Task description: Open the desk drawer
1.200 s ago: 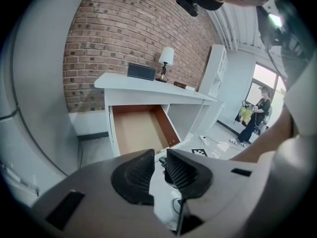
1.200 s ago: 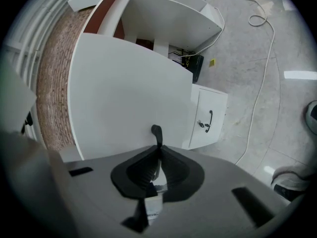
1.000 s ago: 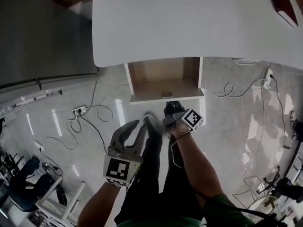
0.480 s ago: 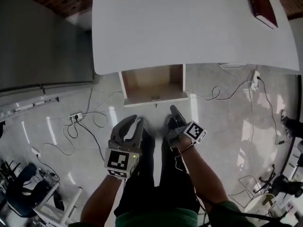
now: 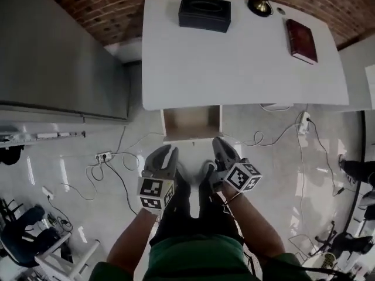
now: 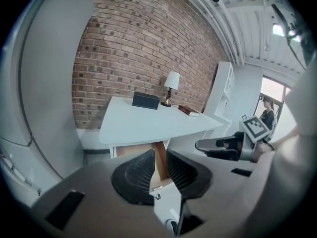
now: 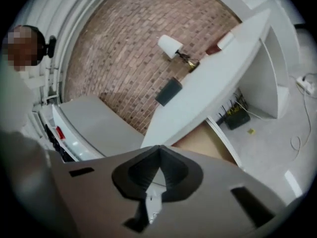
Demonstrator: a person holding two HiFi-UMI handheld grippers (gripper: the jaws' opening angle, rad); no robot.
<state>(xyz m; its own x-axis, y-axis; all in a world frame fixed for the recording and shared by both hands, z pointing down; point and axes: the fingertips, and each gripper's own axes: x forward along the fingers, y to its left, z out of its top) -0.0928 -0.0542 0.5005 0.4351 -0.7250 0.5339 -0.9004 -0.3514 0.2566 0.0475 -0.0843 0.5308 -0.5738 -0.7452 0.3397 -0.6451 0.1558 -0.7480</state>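
Black box [image 5: 204, 13], lamp [image 5: 262, 3] to its right, red book [image 5: 301, 40] further right, brick wall [image 5: 117, 10] behind, power strip [image 5: 104, 156] and cables [image 5: 275, 138] on glossy floor [image 5: 58, 180], chair [image 5: 23, 233] lower left

Two grippers: a left gripper [image 5: 166, 151] and a right gripper [image 5: 217, 141]. Ahead of both stand one desk [image 5: 234, 69] and one drawer [image 5: 191, 123]. Farther ahead, the desk bears one box [image 5: 204, 13], one lamp [image 5: 261, 3] and one book [image 5: 301, 40]. Two power strips lie on the floor, one [image 5: 104, 155] left of the left gripper and one [image 5: 304, 122] right of the right gripper.
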